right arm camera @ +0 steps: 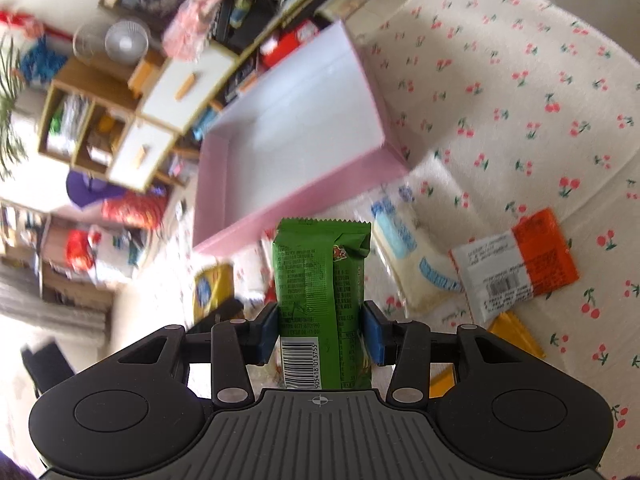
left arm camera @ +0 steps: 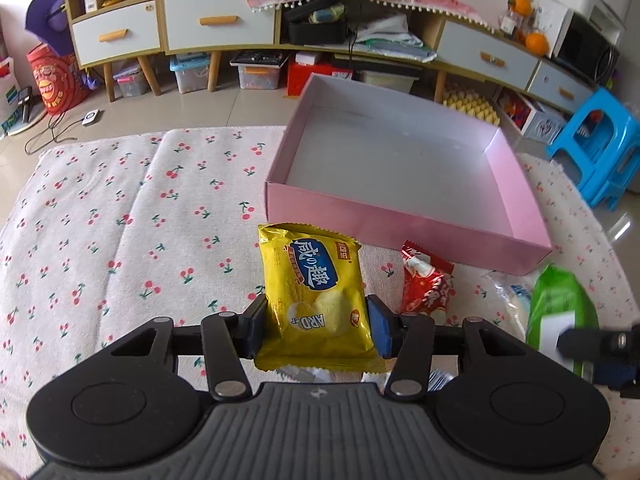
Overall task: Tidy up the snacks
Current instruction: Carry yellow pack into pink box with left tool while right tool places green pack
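Pink box (left arm camera: 404,236) on cherry-print cloth (left arm camera: 120,208), nothing inside. Left gripper (left arm camera: 318,324) fingers clamp yellow pack (left arm camera: 316,292); right gripper (right arm camera: 320,330) fingers clamp green pack (right arm camera: 320,280), both just short of box.

A lived-in home: cluttered drawer sideboard (left arm camera: 216,20); cherry-print cloth (left arm camera: 120,208); plastic stool (left arm camera: 600,140); oranges (left arm camera: 536,42)

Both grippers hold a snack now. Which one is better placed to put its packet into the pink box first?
Probably the left gripper: its yellow packet faces the pink box just ahead. The right gripper sees it off-centre.
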Demonstrator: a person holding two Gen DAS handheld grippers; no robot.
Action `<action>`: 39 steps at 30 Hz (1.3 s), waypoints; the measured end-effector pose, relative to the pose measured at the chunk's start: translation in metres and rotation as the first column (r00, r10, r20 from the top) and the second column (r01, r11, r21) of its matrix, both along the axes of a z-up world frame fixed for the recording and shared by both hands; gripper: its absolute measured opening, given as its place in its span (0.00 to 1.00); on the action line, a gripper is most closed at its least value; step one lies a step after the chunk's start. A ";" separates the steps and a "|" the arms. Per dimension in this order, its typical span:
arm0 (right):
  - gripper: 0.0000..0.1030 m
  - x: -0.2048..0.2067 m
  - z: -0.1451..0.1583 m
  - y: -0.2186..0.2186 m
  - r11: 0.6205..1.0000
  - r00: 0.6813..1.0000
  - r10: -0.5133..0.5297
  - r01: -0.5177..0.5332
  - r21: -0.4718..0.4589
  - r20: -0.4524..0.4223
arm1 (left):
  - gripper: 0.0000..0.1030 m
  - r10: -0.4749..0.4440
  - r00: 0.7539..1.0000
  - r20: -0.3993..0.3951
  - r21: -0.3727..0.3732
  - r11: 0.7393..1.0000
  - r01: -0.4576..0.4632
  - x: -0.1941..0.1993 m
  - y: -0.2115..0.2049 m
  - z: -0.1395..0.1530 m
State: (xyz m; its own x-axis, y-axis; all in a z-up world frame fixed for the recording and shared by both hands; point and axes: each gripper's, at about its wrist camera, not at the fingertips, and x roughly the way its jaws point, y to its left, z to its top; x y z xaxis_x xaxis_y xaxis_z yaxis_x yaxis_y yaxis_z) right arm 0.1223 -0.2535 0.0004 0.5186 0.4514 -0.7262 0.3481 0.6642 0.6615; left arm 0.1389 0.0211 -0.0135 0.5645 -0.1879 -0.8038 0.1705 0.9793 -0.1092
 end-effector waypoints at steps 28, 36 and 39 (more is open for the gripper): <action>0.42 0.099 -0.011 -0.044 0.987 0.994 -0.102 0.097 0.128 0.030 | 0.46 -0.085 0.992 0.093 -0.046 0.995 0.089 0.069 -0.030 0.012; 0.42 0.079 0.017 -0.026 0.984 0.984 0.176 -0.176 0.002 0.015 | 0.46 -0.158 0.986 0.056 -0.074 0.984 0.162 0.039 -0.011 0.021; 0.42 0.069 0.015 -0.009 0.963 0.973 0.230 -0.233 -0.137 -0.034 | 0.46 -0.166 0.985 0.056 -0.048 0.985 0.168 0.032 -0.008 0.022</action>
